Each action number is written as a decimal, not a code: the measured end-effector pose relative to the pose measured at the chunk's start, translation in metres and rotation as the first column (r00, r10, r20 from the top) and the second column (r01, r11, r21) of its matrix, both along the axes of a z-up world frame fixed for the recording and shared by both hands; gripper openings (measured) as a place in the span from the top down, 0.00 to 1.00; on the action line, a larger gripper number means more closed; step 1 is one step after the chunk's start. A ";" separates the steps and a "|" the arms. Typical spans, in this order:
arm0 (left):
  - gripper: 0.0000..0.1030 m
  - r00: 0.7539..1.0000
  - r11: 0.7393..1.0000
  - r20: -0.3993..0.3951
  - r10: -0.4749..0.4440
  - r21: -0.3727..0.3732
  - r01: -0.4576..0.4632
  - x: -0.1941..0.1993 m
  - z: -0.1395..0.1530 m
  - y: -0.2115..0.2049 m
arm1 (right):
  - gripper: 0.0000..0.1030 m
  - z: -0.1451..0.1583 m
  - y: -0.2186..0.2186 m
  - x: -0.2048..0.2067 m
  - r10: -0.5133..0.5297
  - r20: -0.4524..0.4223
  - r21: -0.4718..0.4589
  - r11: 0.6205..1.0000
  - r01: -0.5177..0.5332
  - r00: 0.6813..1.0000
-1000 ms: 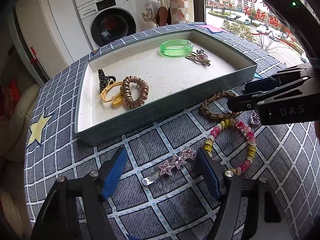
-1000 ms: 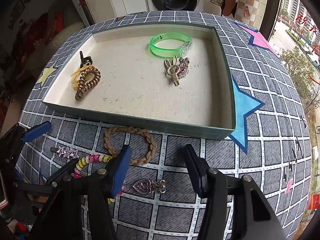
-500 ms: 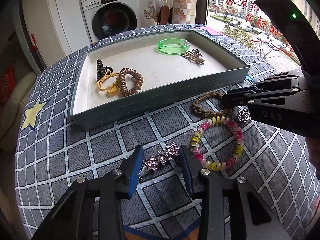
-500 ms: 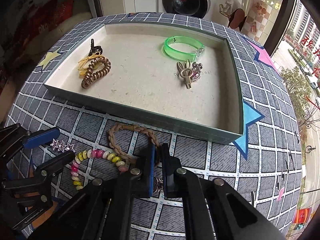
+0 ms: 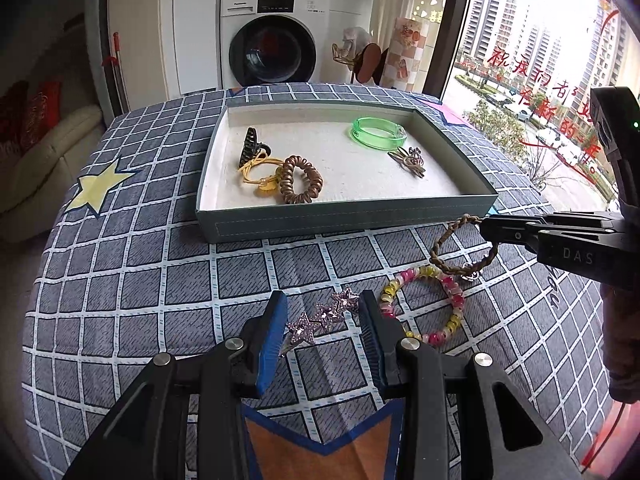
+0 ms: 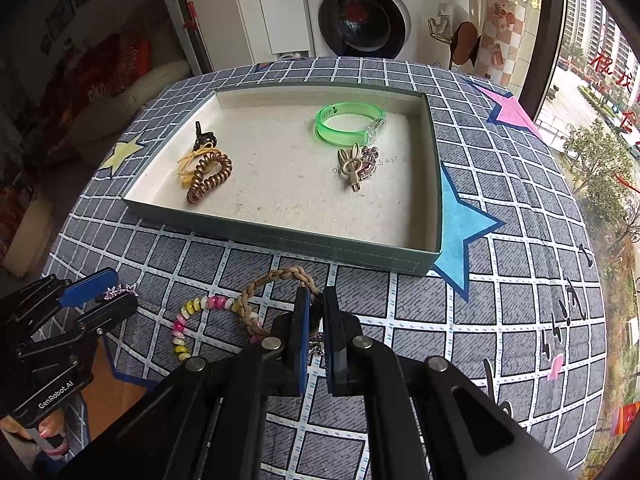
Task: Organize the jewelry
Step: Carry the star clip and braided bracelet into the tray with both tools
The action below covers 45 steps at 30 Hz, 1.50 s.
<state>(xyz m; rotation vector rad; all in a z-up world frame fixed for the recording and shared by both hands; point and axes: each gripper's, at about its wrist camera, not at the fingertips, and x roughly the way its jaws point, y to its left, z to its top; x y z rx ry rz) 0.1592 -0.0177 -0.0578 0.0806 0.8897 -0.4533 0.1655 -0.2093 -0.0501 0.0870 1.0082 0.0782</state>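
A grey-green tray [image 5: 344, 222] [image 6: 288, 236] on the checked cloth holds a green bangle [image 5: 378, 132] [image 6: 348, 124], a brown coil tie [image 5: 300, 179] [image 6: 208, 176], a yellow tie, a black claw clip and a rabbit clip [image 6: 352, 166]. My left gripper [image 5: 322, 312] is closed around the pink star clip [image 5: 324, 314], lifted off the cloth. My right gripper [image 6: 316, 304] is shut on the heart charm [image 5: 471, 276], with the brown braided bracelet [image 5: 460, 246] [image 6: 272, 280] hanging around its fingers. The bead bracelet [image 5: 424, 304] [image 6: 192, 320] lies on the cloth.
A washing machine [image 5: 276, 36] stands behind the table, a sofa [image 5: 36, 152] to the left and a window [image 5: 540, 60] to the right. The table edge curves away near the left and right sides.
Both grippers have risen and pulled back from the cloth. The left jaws closed in on the star clip and lifted it. The right closed on the charm and raised it with the braided bracelet.
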 end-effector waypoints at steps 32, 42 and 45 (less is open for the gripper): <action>0.52 0.994 0.996 0.070 0.080 -0.030 -0.078 0.084 0.033 -0.034 | 0.93 0.037 -0.032 0.059 -0.055 0.059 0.135 0.990 0.047 0.997; 0.52 0.995 0.996 0.052 0.088 -0.007 -0.088 0.111 0.020 -0.048 | 0.93 0.025 -0.039 0.088 -0.066 0.051 0.142 0.988 0.059 0.997; 0.52 0.995 0.996 0.058 0.086 0.009 -0.087 0.115 0.017 -0.052 | 0.93 0.024 -0.039 0.095 -0.062 0.054 0.137 0.989 0.054 0.997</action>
